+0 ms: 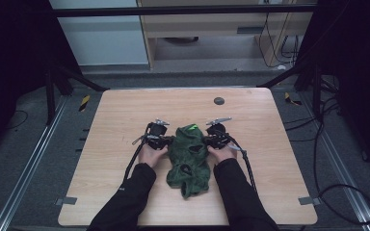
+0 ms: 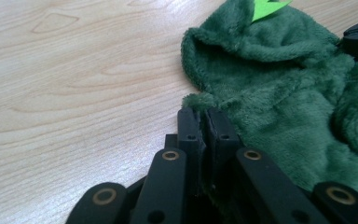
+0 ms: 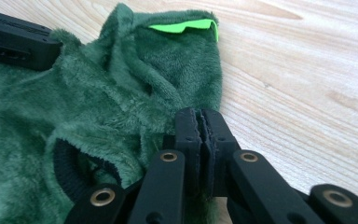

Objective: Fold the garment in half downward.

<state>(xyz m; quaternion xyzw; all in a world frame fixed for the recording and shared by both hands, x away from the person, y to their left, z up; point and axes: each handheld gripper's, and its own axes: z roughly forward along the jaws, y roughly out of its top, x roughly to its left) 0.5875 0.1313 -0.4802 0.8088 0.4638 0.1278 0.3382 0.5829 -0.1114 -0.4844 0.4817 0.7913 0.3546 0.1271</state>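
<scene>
At frame centre, the soft, limp green fleece garment (image 1: 189, 156) was pinched at opposite edges by the left gripper (image 2: 204, 116) and right gripper (image 3: 199, 116); easy bunching was judged likely.

The green garment (image 1: 189, 156) bunched between my hands is looking like soft, plush fleece, its pile fuzzy and matt, catching no shine. At its far end a bright green tag (image 3: 184, 25) is showing flat and smooth, like felt or paper. Near its middle a dark cuff (image 3: 67, 170) is appearing ribbed and knitted. My left hand-held gripper (image 2: 204, 122) and right hand-held gripper (image 3: 201, 122), pinching the garment's edges, are looking like hard black plastic with a dull satin finish, brass-coloured metal rings glinting at the joints. The surface (image 1: 125, 110) beneath the garment is showing pale wood grain, smooth and faintly sheened.
</scene>
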